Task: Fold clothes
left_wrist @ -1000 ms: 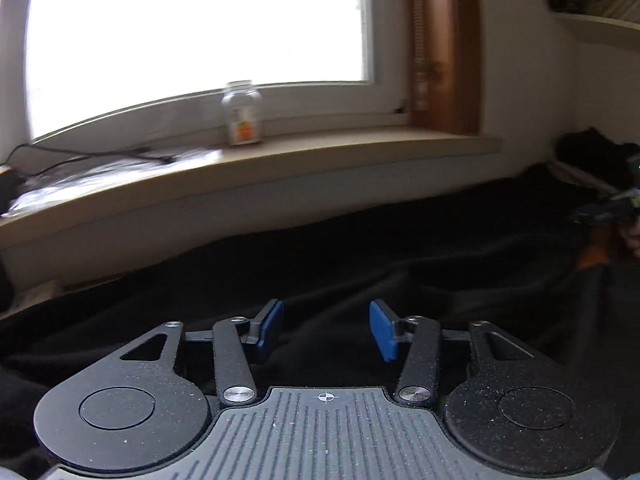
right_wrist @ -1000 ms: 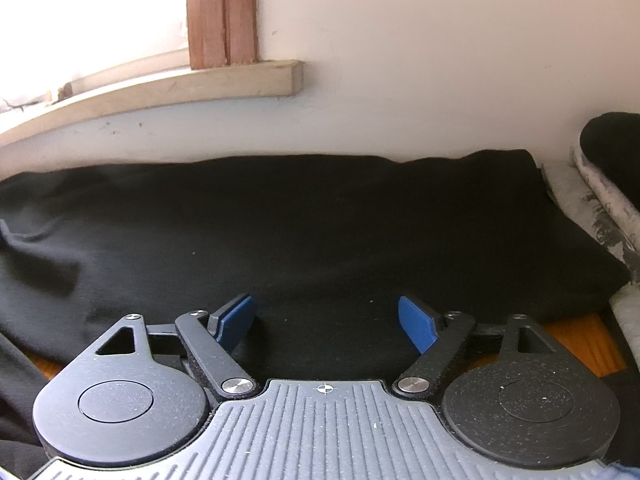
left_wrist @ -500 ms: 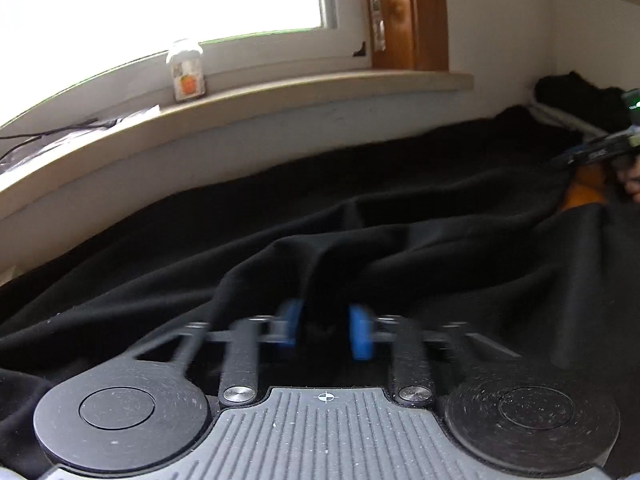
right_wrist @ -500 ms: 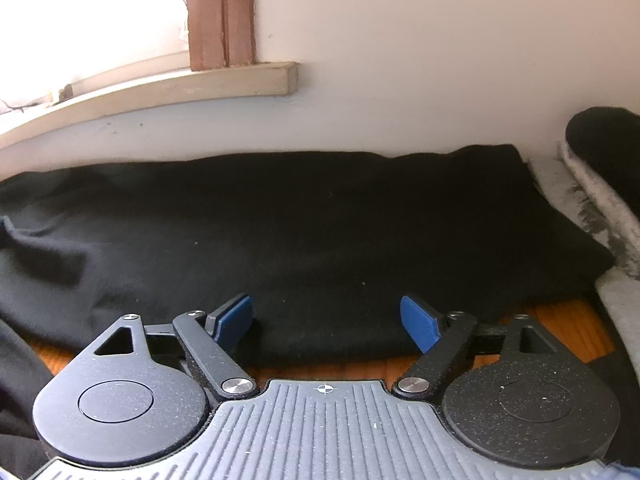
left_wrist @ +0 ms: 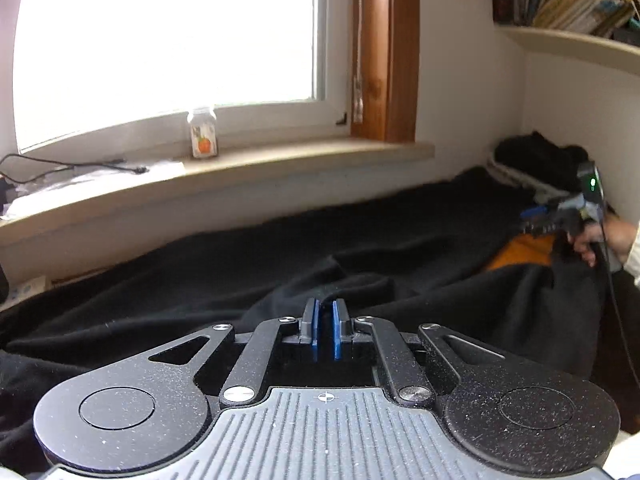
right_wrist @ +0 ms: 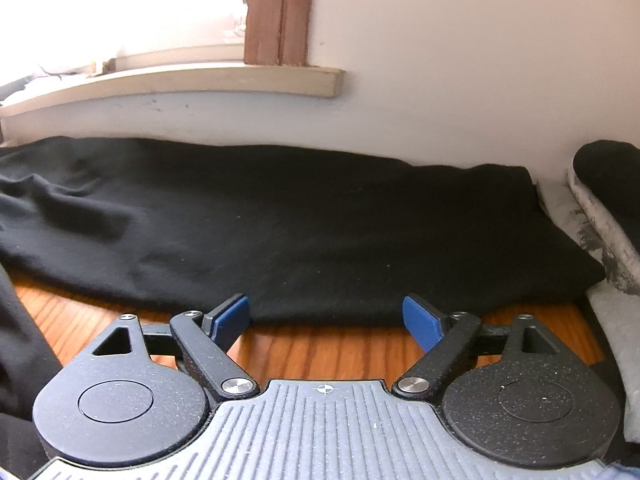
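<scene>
A large black garment (left_wrist: 360, 232) lies spread over a wooden table (right_wrist: 320, 348), reaching back to the wall under the window. My left gripper (left_wrist: 324, 306) is shut on a fold of it, and creases run up to the blue pads. In the right wrist view the garment (right_wrist: 300, 220) lies flat, its near edge just ahead of my right gripper (right_wrist: 326, 312). That gripper stands open over bare wood with nothing between its fingers. The left wrist view also shows the right gripper (left_wrist: 536, 220) far right, held by a hand (left_wrist: 608, 240).
A window sill (left_wrist: 240, 168) runs along the back with a small jar (left_wrist: 203, 133) and a cable (left_wrist: 60, 166) on it. Stacked black and grey clothes (right_wrist: 600, 216) lie at the right end. A shelf of books (left_wrist: 580, 0) hangs above that corner.
My left gripper's jaws closed on the black cloth and drew it into raised folds. My right gripper drew back, so more bare wood shows before the garment's edge.
</scene>
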{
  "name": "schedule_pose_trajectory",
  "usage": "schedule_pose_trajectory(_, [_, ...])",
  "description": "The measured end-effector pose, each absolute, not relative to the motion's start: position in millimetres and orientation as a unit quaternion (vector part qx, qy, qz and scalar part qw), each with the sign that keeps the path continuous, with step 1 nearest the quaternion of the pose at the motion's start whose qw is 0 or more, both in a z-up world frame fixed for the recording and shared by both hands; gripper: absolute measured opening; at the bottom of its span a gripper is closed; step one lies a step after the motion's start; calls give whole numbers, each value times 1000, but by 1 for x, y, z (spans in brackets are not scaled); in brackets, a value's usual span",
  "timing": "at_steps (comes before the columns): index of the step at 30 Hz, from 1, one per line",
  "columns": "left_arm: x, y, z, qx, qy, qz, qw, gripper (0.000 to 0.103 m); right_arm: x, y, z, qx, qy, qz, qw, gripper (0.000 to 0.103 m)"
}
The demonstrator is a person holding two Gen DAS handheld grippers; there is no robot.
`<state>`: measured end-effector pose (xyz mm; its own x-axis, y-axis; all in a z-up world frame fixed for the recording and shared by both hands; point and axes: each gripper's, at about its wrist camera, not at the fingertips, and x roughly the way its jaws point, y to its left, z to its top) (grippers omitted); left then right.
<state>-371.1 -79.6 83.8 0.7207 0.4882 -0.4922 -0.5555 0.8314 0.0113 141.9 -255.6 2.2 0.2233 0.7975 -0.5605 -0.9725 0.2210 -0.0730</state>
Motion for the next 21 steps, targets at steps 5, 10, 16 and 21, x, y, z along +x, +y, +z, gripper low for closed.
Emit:
schedule_pose_trajectory(5, [-364, -85, 78, -65, 251, 288, 922, 19, 108, -256, 14, -193, 206, 641, 714, 80])
schedule_pose_trajectory(10, [-345, -102, 85, -33, 247, 269, 930, 36, 49, -242, 19, -200, 193, 703, 655, 75])
schedule_pose_trajectory(16, [-290, -112, 67, -7, 301, 201, 932, 41, 3, -230, 12, -235, 194, 747, 591, 71])
schedule_pose_trajectory(21, [-262, -101, 40, -22, 340, 178, 923, 40, -6, -239, 4, -257, 198, 753, 573, 61])
